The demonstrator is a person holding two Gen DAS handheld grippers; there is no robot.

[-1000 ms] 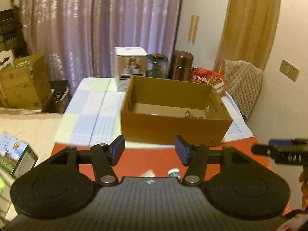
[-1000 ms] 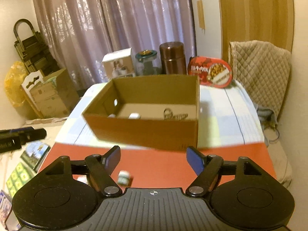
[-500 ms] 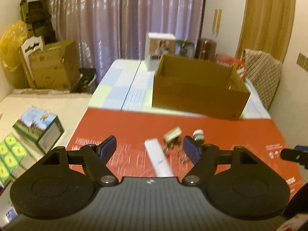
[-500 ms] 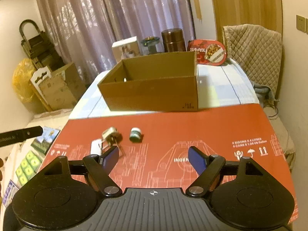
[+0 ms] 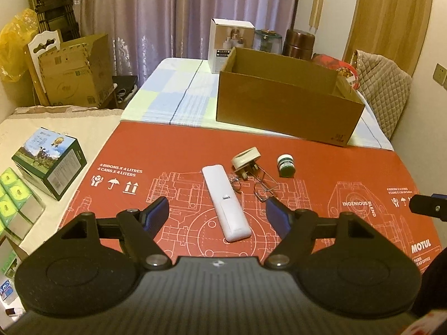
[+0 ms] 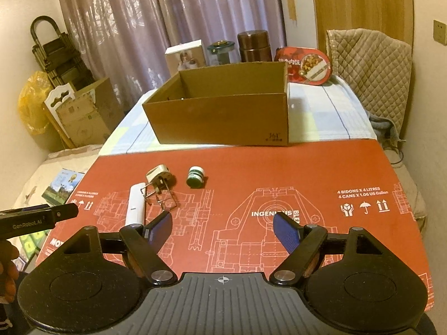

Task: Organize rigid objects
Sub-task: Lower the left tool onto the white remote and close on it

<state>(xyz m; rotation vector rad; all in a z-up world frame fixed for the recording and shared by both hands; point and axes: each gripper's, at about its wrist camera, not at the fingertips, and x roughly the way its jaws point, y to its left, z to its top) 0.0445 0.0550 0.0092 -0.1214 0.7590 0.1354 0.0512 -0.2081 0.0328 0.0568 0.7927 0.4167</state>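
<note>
My left gripper (image 5: pixel 217 212) stands wide and holds nothing. The white remote (image 5: pixel 225 202) lies on the red mat (image 5: pixel 363 173) between its jaws but below them, untouched, running from 12 o'clock toward 6. My right gripper (image 6: pixel 222 226) is likewise wide and empty, over bare mat.

From the left gripper, the plug (image 5: pixel 246 162) sits at 1 o'clock, just beyond the remote's far end. A wire clip (image 5: pixel 262 184) lies against the plug's prongs, near my right-hand pad. The small green jar (image 5: pixel 286 165) stands farther out at 1 o'clock, apart from the rest. The cardboard box (image 5: pixel 282 111) waits at 12 o'clock on the checked cloth (image 5: pixel 173 100), past the mat's edge.

Risks, in my judgement:
- The remote is long and smooth. Gripped near one end, it may swing or slip.
- Lowering askew, my right-hand pad could snag the wire clip and drag the plug.
- The two grippers work close together and could collide.
</note>
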